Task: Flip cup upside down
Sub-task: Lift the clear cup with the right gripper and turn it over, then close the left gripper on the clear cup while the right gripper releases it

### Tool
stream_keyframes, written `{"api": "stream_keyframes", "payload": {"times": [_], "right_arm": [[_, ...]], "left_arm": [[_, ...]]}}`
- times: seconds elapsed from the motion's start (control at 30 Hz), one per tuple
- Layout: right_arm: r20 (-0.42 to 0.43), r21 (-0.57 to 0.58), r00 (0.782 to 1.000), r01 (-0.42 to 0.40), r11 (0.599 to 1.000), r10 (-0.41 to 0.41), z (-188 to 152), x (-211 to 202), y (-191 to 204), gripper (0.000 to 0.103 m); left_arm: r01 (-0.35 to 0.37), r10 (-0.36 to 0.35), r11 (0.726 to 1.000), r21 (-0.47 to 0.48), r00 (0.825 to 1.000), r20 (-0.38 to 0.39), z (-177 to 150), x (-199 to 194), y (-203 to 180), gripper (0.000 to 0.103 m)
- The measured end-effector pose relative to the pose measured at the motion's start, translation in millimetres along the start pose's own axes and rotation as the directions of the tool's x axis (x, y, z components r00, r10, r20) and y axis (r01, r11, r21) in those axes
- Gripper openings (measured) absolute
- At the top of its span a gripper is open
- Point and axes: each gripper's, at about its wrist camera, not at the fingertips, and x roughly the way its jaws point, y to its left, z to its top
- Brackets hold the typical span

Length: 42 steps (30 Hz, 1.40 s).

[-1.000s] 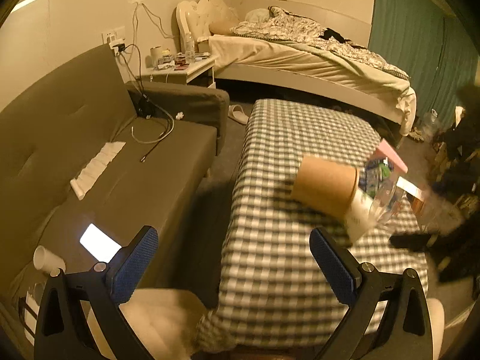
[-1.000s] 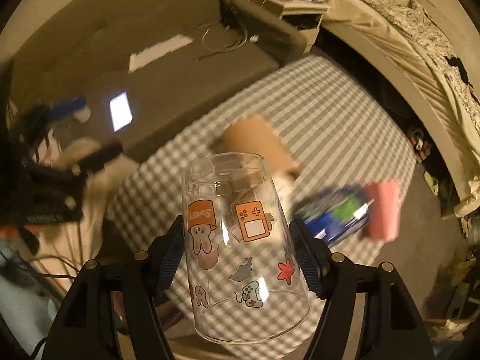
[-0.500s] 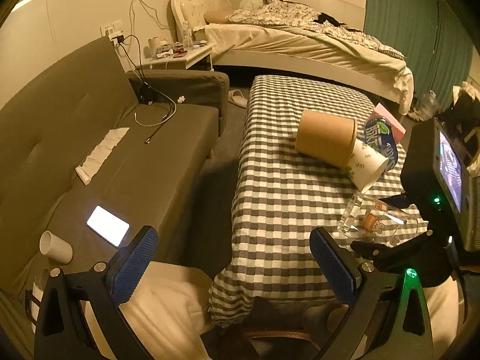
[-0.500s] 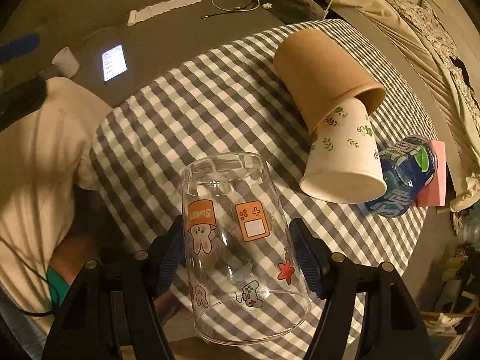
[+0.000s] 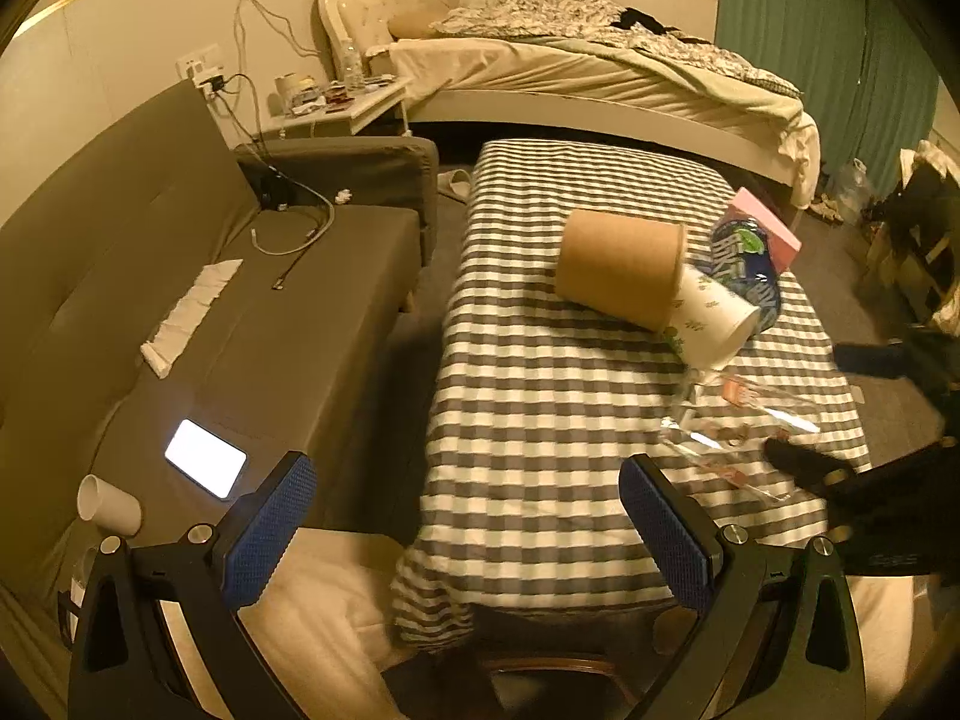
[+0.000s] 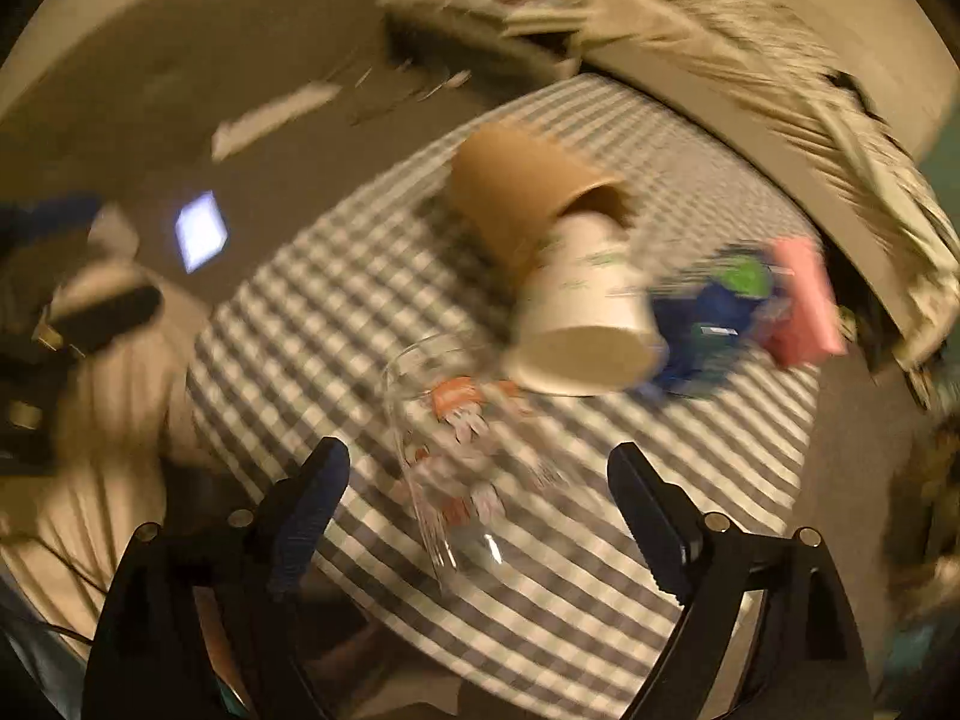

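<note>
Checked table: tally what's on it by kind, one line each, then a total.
Paper cups: 2, a brown cup and a white leaf-print cup nested in its mouth
Clear sticker glass: 1
Blue packet: 1
Pink box: 1
Total: 5 on the checked table

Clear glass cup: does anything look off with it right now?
Yes. The clear glass cup sits tilted on the checked table between the open right gripper fingers, ungripped, neither upright nor inverted.
</note>
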Motion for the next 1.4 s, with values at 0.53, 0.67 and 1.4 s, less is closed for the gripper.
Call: {"api": "stream_keyframes", "payload": {"times": [0.53,0.67,1.4], "right_arm": [[-0.045,0.354,0.980,0.197,0.914,-0.194,-92.2,-72.5,-84.3,0.089],[-0.044,0.410,0.985,0.168,0.897,-0.164,-114.0,-70.6,-93.4,0.089],[-0.087,0.515,0.991,0.135,0.847,-0.105,-152.4,-49.1,-114.6,0.089]], "left_arm": [[0.103,-0.103,0.995,-0.008,0.984,-0.143,44.7,16.0,-102.3,0.103],[0.128,-0.141,0.989,-0.076,0.966,-0.216,51.1,29.1,-116.0,0.103],[0.180,-0.328,0.926,-0.331,0.816,-0.475,22.9,104.5,-121.9,0.086]]}}
